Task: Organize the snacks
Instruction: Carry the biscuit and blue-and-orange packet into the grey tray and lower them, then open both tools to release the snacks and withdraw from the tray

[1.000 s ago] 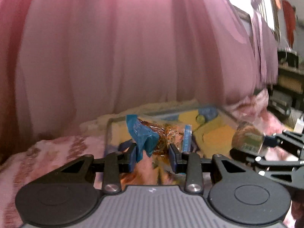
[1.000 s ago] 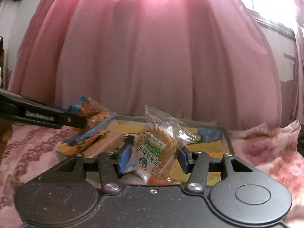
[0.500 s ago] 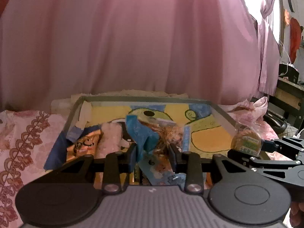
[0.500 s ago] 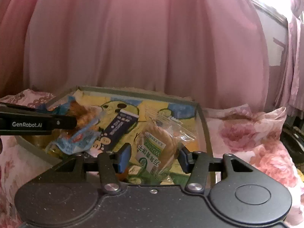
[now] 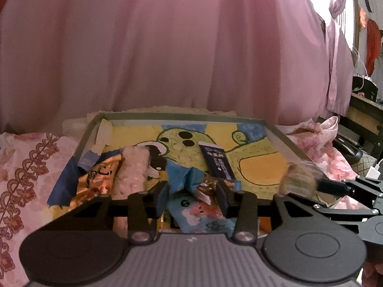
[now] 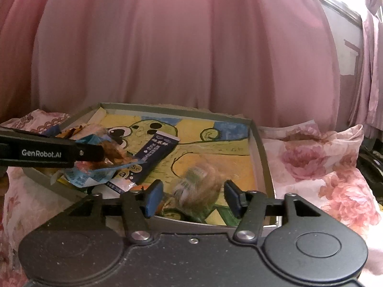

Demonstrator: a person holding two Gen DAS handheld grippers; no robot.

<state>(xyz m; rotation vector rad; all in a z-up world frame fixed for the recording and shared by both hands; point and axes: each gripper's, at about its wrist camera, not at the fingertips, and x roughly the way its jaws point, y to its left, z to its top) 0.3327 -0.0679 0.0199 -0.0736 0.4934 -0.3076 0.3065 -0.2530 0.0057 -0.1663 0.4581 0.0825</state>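
Right gripper (image 6: pixel 191 198) has spread its jaws; the clear-wrapped round biscuit packet (image 6: pixel 198 186), motion-blurred, drops into the grey tray with yellow cartoon lining (image 6: pixel 259 148), near right. Left gripper (image 5: pixel 191 197) stays clamped on the blue-and-brown crinkled snack wrapper (image 5: pixel 189 181); release likely next.

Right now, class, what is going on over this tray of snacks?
A person holds a claw in each hand over the painted tray. The left claw grips a blue-wrapped snack. The right claw is open around a blurred biscuit packet, apparently dropping into the tray. A dark blue bar already lies inside.
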